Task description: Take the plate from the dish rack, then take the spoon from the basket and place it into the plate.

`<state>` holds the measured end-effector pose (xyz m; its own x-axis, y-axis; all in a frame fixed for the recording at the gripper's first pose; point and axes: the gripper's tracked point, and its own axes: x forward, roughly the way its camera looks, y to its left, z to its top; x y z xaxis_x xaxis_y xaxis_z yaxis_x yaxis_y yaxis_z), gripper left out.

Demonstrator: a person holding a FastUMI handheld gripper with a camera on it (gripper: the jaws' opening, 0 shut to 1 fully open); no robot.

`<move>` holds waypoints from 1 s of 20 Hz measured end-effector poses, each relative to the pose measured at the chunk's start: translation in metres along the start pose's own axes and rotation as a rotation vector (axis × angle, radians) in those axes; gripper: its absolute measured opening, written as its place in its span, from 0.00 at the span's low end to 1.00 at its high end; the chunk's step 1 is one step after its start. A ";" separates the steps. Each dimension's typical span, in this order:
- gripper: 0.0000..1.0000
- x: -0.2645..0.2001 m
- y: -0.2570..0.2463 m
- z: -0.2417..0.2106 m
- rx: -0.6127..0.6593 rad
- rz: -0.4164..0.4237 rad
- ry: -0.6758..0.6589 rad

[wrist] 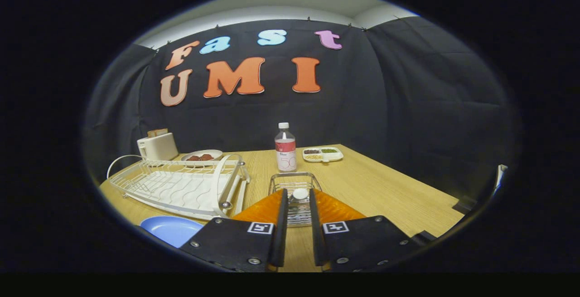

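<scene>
My gripper [298, 194] reaches over the small wire basket [294, 180], which stands on the wooden table just ahead of me. Its orange fingers [265, 208] are drawn close together, and the white rounded end of the spoon [300, 194] sits between the tips. Both pads appear to press on the spoon. The rest of the spoon goes down into the basket and is mostly hidden by the fingers. The blue plate [170, 230] lies flat on the table beside the left finger, in front of the white wire dish rack [181, 186].
Behind the basket stands a clear bottle [285, 148] with a red label. A white divided tray [322, 154] with food lies to its right. A toaster [157, 146] and a plate of food [201, 156] sit behind the rack. The table's edge runs along the right.
</scene>
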<state>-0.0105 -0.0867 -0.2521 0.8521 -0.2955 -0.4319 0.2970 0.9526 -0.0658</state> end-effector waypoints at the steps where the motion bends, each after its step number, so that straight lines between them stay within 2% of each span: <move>1: 0.21 0.000 0.001 -0.003 0.004 0.007 0.012; 3: 0.14 0.000 0.006 0.002 0.031 0.031 0.008; 8: 0.09 -0.004 0.011 0.014 0.045 0.052 0.006; 14: 0.09 -0.013 0.010 0.042 0.049 0.048 -0.031; 20: 0.09 -0.045 0.006 0.070 0.052 0.067 -0.076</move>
<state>-0.0165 -0.0730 -0.1698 0.9003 -0.2382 -0.3644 0.2588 0.9659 0.0081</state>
